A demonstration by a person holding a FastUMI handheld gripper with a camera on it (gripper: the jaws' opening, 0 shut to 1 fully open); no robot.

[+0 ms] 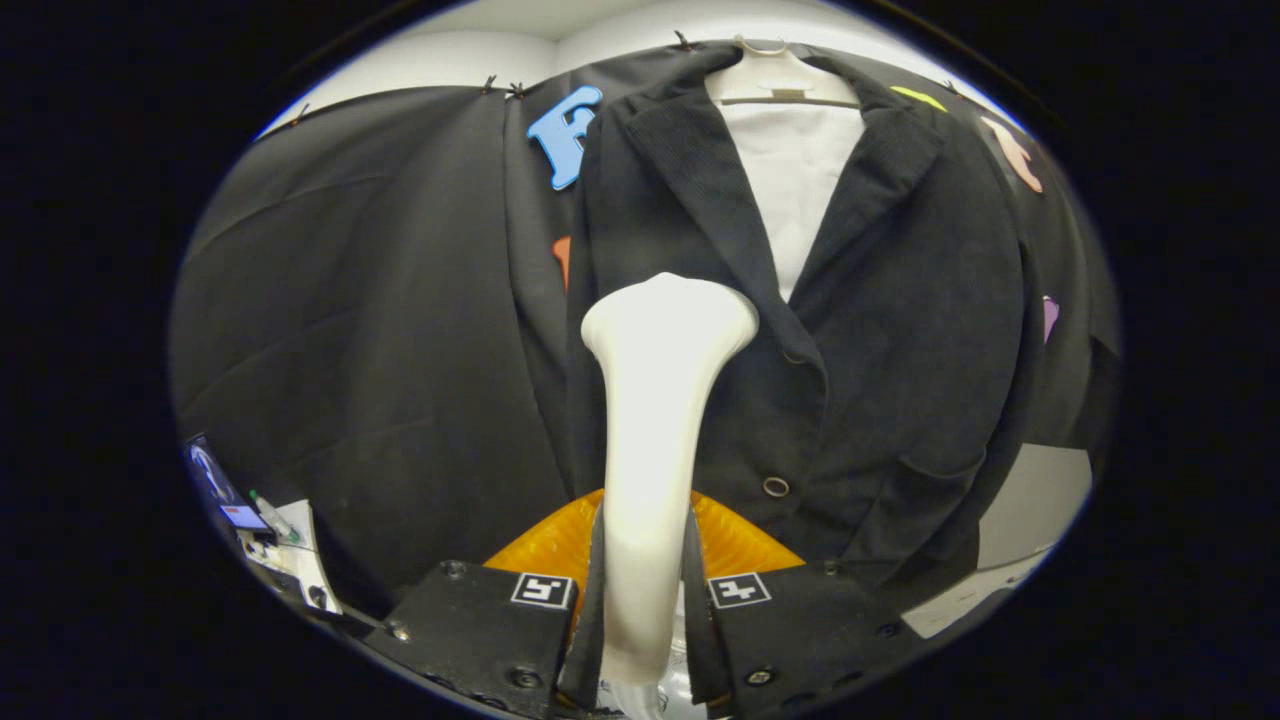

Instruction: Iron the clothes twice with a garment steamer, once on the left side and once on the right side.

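Steamer (660,420) sits clamped between both fingers of our tool (645,590), its head against the left front panel of the dark jacket (900,330) on the hanger (785,75). We judge a slow, even pass with light contact works best.

This is looking like a recording booth set up for a garment-care chore, not a lived-in room. Black cloth (380,330) is hanging as a wall, pinned by small clips (490,85) along its top edge at about 11 o'clock, with a pale plain wall (480,50) showing above it. A dark jacket (900,330) is hanging on a white hanger (785,75) at 12 o'clock against the cloth. At 8 o'clock a small lit screen (225,495) and some loose gear are sitting on a white surface (305,560).
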